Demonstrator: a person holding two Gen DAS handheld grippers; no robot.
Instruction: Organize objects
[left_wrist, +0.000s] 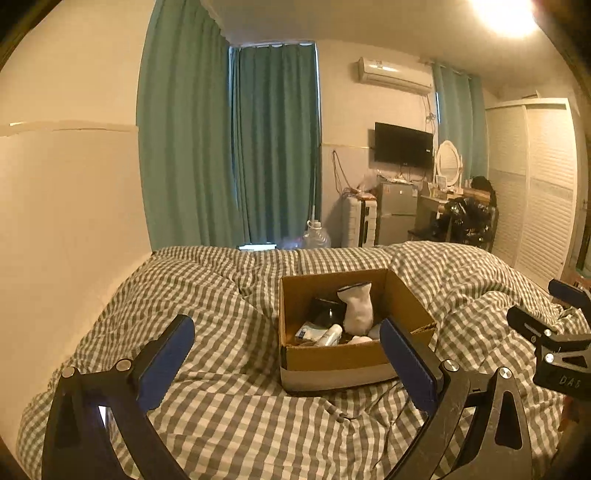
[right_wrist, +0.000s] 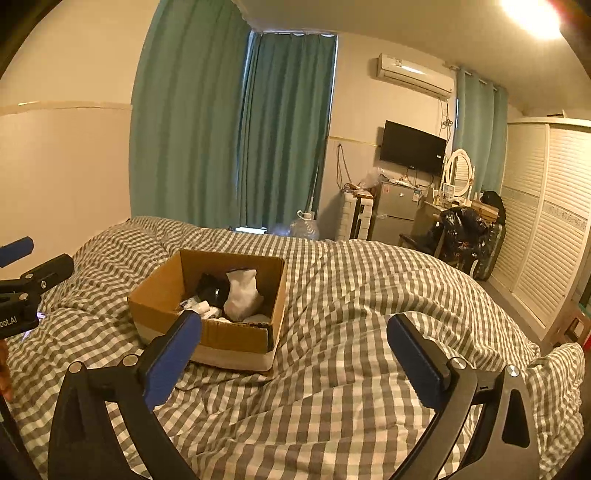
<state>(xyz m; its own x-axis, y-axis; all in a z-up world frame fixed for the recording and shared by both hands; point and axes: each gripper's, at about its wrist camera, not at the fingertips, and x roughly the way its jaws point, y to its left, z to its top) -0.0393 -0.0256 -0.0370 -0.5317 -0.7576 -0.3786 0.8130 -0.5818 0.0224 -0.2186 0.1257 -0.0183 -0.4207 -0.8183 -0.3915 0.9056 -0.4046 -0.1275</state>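
An open cardboard box (left_wrist: 332, 356) (right_wrist: 236, 338) sits on a bed with a grey-and-white checked quilt (left_wrist: 229, 295) (right_wrist: 369, 295). Inside it are a white sock (left_wrist: 356, 308) (right_wrist: 242, 295), a black object (left_wrist: 325, 310) (right_wrist: 212, 290) and small white tubes (left_wrist: 330, 335) (right_wrist: 199, 306). My left gripper (left_wrist: 286, 328) is open above the quilt, nothing between its blue pads; the box lies just past its fingertips, right of centre. My right gripper (right_wrist: 293, 325) is open and empty too, with the box behind its left fingertip (right_wrist: 186, 332). Each gripper shows at the edge of the other's view.
A pale wall (left_wrist: 74, 192) runs along the bed's left side. Teal curtains (left_wrist: 229, 147) hang beyond the foot of the bed, with a water jug (left_wrist: 316, 236), a small fridge (left_wrist: 397, 214), a wall television (left_wrist: 402, 146) and a white louvred wardrobe (left_wrist: 535, 192) at right.
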